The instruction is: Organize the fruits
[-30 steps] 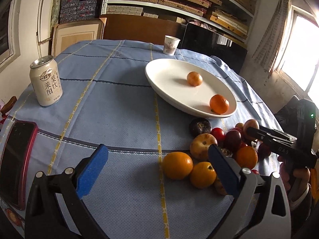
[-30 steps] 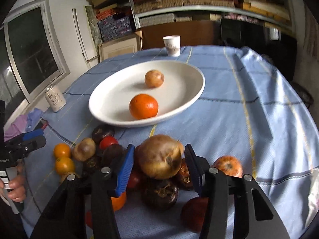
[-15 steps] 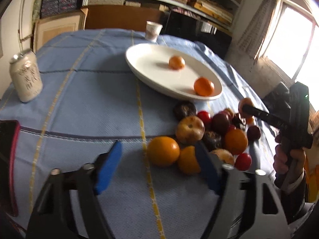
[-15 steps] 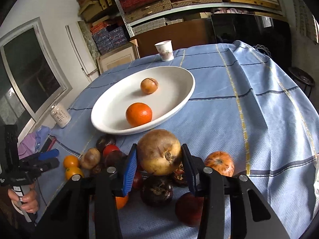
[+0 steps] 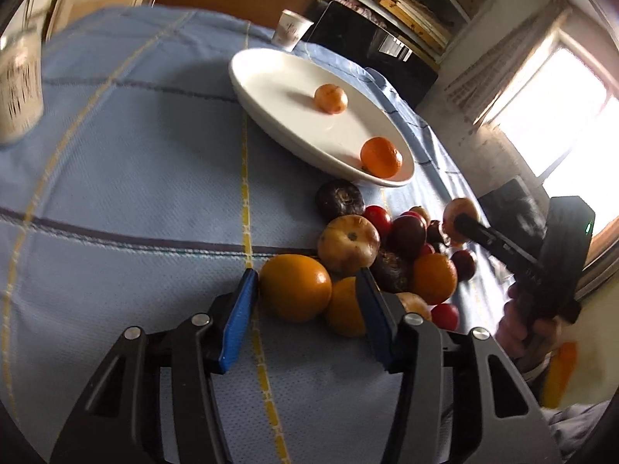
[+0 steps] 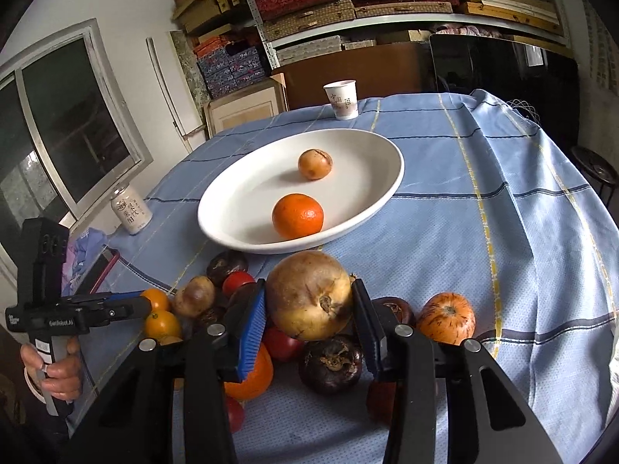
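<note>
A pile of mixed fruit lies on the blue tablecloth in front of a white oval plate. On the plate are a tangerine and a tan fruit. My right gripper is shut on a large tan-brown fruit, which it holds just above the pile. It also shows at the right of the left wrist view. My left gripper is low at the pile's near-left end, jaws closing. A big orange sits between its pads, a second orange beside it.
A drink can and a red-cased phone are at the table's left. A paper cup stands behind the plate. A striped orange fruit and a dark mangosteen lie near my right gripper. The cloth drops off at the right.
My left gripper sank and tilted toward the two oranges while its jaws narrowed around them. My right gripper's pads closed onto the tan-brown fruit and have held it since.
</note>
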A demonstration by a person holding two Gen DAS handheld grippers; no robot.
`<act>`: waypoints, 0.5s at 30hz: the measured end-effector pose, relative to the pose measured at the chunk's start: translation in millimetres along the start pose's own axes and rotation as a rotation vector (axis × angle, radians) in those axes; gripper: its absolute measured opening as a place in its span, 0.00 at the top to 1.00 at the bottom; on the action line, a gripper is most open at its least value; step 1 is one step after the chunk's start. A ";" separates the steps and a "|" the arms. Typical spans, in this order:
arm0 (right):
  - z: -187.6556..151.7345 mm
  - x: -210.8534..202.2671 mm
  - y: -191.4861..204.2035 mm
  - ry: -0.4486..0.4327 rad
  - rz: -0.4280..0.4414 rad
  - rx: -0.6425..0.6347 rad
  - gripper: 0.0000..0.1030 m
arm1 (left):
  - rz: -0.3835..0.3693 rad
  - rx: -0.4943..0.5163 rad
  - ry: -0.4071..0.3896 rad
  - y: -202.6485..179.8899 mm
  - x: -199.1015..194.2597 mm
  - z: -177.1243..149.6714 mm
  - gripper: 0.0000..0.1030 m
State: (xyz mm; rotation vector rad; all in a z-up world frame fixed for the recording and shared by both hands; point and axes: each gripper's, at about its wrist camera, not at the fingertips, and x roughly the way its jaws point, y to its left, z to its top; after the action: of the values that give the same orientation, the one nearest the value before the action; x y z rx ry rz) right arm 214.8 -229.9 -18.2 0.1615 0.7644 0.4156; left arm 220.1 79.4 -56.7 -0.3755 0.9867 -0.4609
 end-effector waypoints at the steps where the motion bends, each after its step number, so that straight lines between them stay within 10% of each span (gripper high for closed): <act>1: 0.0 0.0 -0.2 0.000 0.002 0.001 0.57 | -0.022 -0.024 0.009 3.9 1.4 0.5 0.50; 15: -0.1 -2.6 -2.4 -0.015 0.002 0.017 0.57 | 0.131 0.041 -0.052 -9.8 -1.5 -1.1 0.63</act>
State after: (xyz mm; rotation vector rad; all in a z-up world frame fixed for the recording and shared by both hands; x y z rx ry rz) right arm 213.7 -233.2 -17.3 0.1809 0.7529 0.4097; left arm 216.5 71.8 -51.3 -0.2829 0.9436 -0.3509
